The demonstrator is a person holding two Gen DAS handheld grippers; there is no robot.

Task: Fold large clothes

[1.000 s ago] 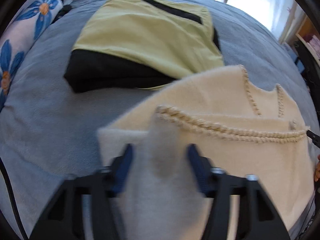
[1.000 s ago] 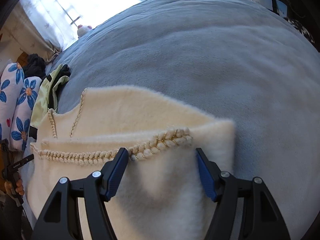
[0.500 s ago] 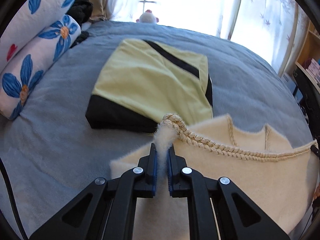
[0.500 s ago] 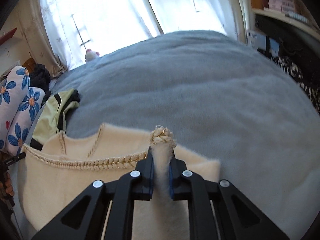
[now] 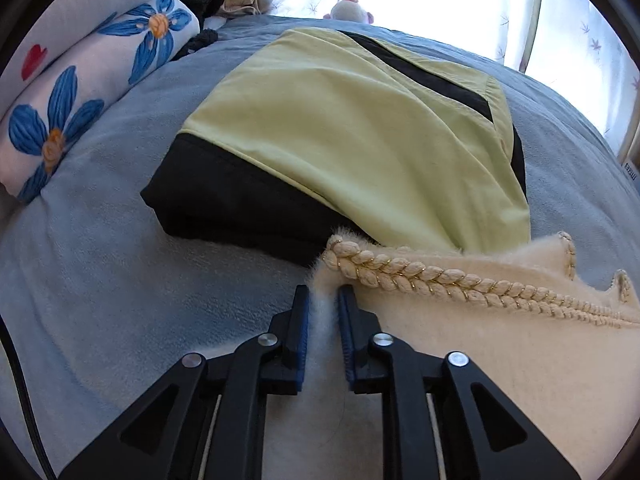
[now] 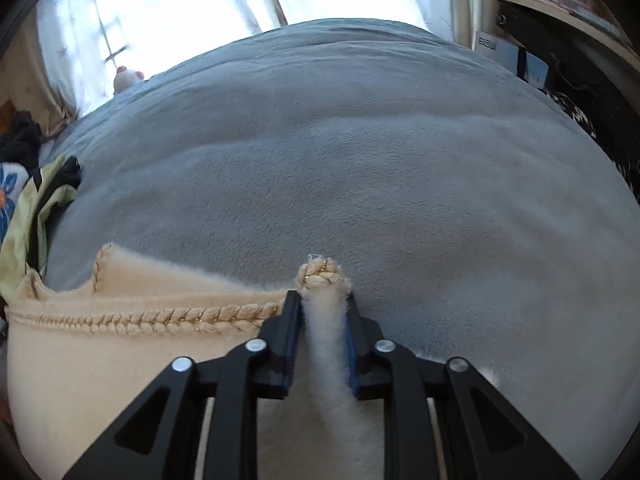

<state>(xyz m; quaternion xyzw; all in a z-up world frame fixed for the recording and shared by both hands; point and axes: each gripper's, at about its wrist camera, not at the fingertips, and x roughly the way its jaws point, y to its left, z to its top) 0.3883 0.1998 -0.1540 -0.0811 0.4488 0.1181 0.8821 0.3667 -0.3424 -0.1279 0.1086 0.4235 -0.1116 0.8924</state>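
- Cream garment: fuzzy, plush cloth edged with a braided cord trim flecked with gold thread.
- Blanket under it: matt grey fleece.
- Folded yellow-and-black garment behind the cream garment: smooth woven cloth.
- Left gripper: matt black plastic, shiny metal rivets.

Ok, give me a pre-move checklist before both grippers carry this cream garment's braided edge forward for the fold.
1. Left gripper pinches the cream garment at its braided edge: ok.
2. Right gripper pinches the other end of the same edge: ok.
3. Edge between the grips hangs even, no twist: cannot tell; the middle shows only partly in each view.
4. Blanket ahead of the right gripper free of clutter: ok.
5. Path ahead of the left gripper: not ok; the folded yellow-and-black garment lies right in front, its near edge against the braid.
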